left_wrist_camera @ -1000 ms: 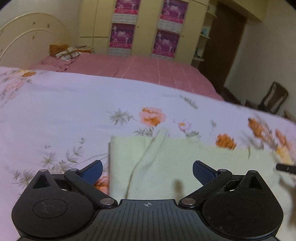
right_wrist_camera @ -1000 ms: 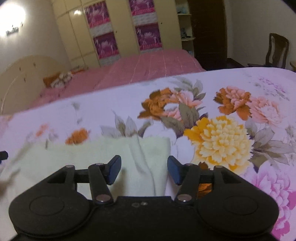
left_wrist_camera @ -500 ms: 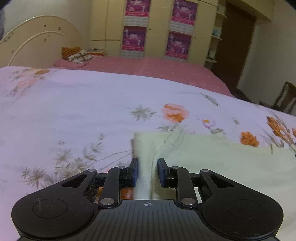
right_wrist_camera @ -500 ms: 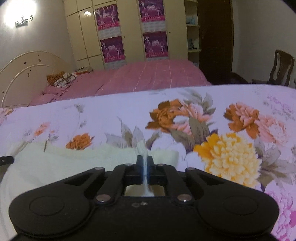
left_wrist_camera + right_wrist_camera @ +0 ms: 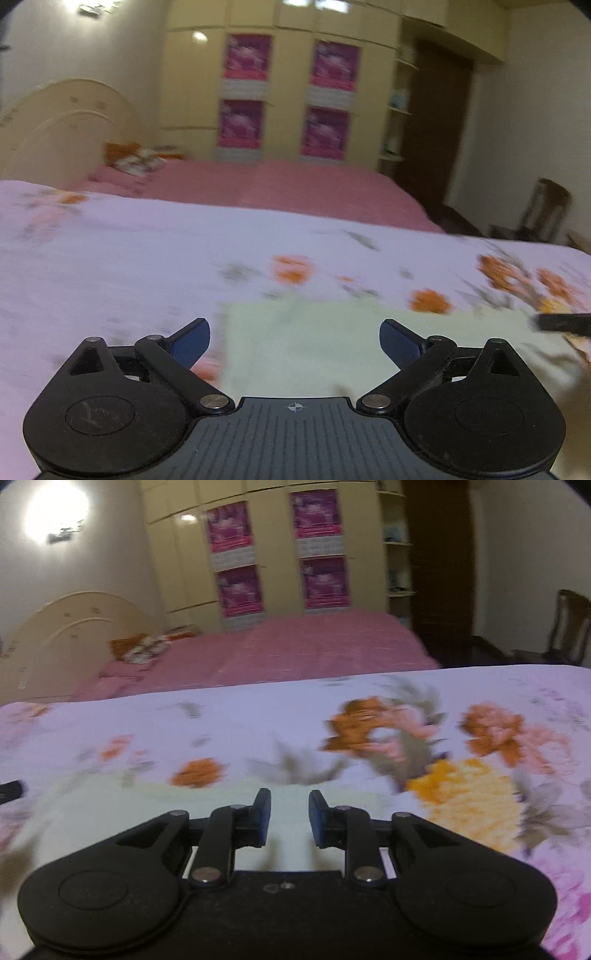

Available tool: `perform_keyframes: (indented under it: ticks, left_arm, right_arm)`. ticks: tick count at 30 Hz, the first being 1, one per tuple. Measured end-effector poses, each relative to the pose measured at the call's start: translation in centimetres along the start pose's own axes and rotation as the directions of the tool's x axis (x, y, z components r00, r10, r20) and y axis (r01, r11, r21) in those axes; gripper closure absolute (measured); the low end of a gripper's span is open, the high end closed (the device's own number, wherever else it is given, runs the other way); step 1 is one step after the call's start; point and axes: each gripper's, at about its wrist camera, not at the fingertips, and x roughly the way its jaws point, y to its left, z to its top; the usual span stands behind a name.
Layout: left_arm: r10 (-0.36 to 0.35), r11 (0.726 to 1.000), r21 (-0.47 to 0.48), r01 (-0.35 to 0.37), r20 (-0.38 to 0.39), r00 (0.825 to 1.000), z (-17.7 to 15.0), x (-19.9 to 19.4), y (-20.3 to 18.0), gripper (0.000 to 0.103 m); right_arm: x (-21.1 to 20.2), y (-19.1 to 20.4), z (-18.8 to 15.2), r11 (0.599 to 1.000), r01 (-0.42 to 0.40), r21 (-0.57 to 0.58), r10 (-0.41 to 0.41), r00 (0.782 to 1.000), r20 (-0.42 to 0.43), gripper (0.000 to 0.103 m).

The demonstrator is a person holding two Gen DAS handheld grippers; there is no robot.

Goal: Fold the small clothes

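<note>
A pale green garment (image 5: 303,343) lies flat on the floral bedsheet (image 5: 110,266), folded into a neat rectangle. My left gripper (image 5: 294,341) hovers over the garment's left end, its jaws opening wide with nothing pinched between them. In the right wrist view the same garment (image 5: 122,812) stretches to the left under my right gripper (image 5: 289,818). Its jaws are opening with a narrow gap, and no cloth is caught between the blue pads. A tip of the right gripper (image 5: 561,323) shows at the right edge of the left wrist view. Both pictures are blurred by motion.
A second bed with a pink cover (image 5: 280,184) and a cream headboard (image 5: 62,125) stands beyond. Cupboards with pink posters (image 5: 288,96) line the far wall. A wooden chair (image 5: 546,210) is at the right by a dark door (image 5: 439,125).
Both grippers closed on folds of the garment half a second ago and have since let go and opened. The garment's raised folds now lie flat. Both cameras have lifted and pulled back.
</note>
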Motion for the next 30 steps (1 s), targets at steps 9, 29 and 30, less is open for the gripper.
perform_keyframes:
  ticks: [9,29,30]
  left_arm:
    - [0.047,0.999,0.005,-0.047,-0.119,0.992,-3.3,3.8,1.2,0.005]
    - [0.051,0.997,0.066,-0.044,-0.112,0.992,-4.3,-0.7,0.6,0.000]
    - [0.064,0.996,0.069,-0.057,-0.108,0.992,-4.4,-0.9,0.7,0.000]
  right_arm:
    - [3.0,2.2,-3.2,0.991,0.023,-0.132,-0.031,0.998,-0.062,0.081]
    - [-0.1,2.1,-5.3,0.989,0.049,-0.141,-0.056,0.997,-0.047,0.078]
    - [-0.3,1.8,-5.2,0.989,0.064,-0.132,-0.071,0.996,-0.049,0.078]
